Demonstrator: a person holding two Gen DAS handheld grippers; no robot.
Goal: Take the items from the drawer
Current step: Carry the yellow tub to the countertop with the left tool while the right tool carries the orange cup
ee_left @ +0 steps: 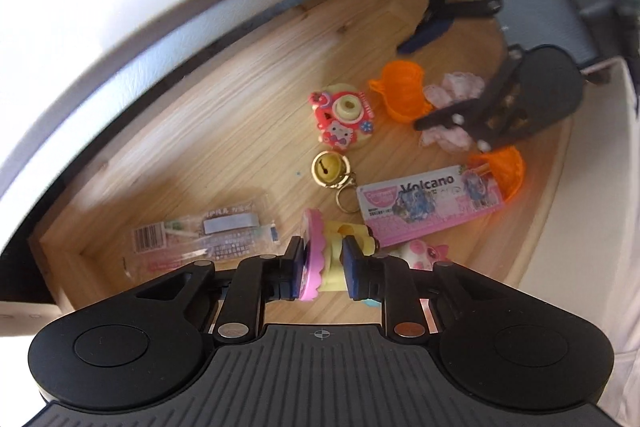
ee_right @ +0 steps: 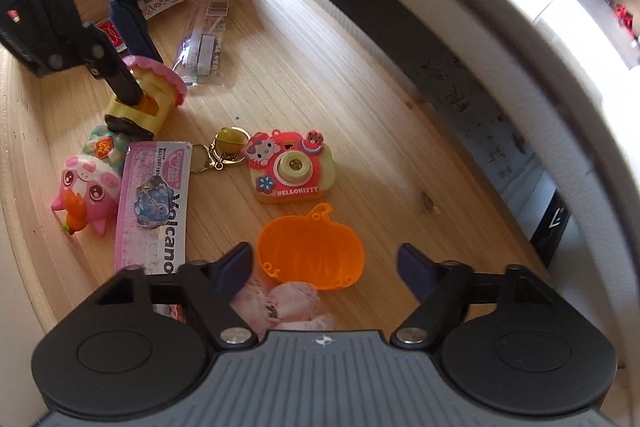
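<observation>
Inside the pale wooden drawer (ee_right: 320,75), we see the left tongs (ee_left: 322,259) clamped on a small yellow plastic toy house with a scalloped pink roof (ee_left: 320,267), which sits near the drawer's front-left corner. We find the right tongs (ee_right: 326,263) standing apart over the drawer floor, their blue pads on either side of a translucent orange pumpkin-shaped plastic shell (ee_right: 310,253) without pressing it; a pink-and-white fluffy bundle (ee_right: 288,303) lies just below them. Toward the middle of the drawer we see a red-and-cream rubber Hello Kitty toy camera (ee_right: 290,167), with a brass bell on a keyring (ee_right: 228,143) just beside it. A pink "Volcano" card packet (ee_right: 154,211) lies along the front edge, next to a pink-and-white pig figurine (ee_right: 90,187). A clear cellophane sachet (ee_right: 204,39) rests near the drawer's left end.
</observation>
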